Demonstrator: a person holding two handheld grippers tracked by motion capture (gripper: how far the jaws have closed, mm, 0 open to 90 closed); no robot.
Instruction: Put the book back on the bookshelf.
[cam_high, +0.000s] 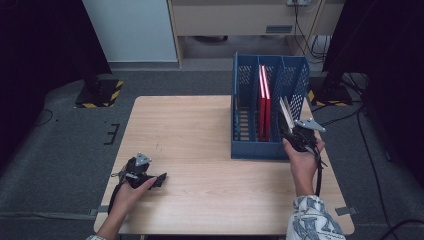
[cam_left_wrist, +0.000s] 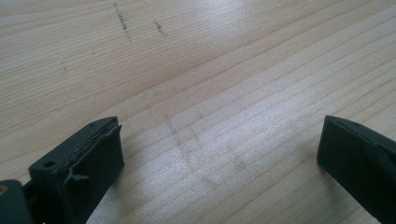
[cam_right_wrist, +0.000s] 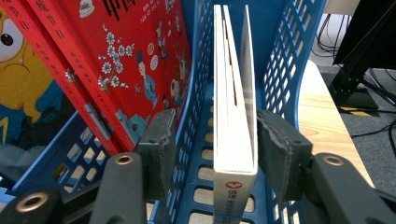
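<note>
R gripper (cam_right_wrist: 210, 149) part open round white book (cam_right_wrist: 233, 116) in blue file rack (cam_high: 247, 105), pads off it. L gripper (cam_left_wrist: 219, 154) wide open, empty, on table (cam_high: 200, 130).

1. A file rack (cam_high: 245, 107) is set on the right half of the worktop (cam_high: 200, 130), toward its far edge.
2. Two upright books (cam_high: 264, 102) are kept in the rack's middle compartment.
3. A thin book (cam_right_wrist: 233, 121) is stood in the right compartment, between the jaws of the right hand-held gripper (cam_right_wrist: 212, 140), the left jaw lying beyond the divider.
4. The left hand-held gripper (cam_high: 150, 177) is rested on the worktop's near left part, well apart from the rack.
</note>
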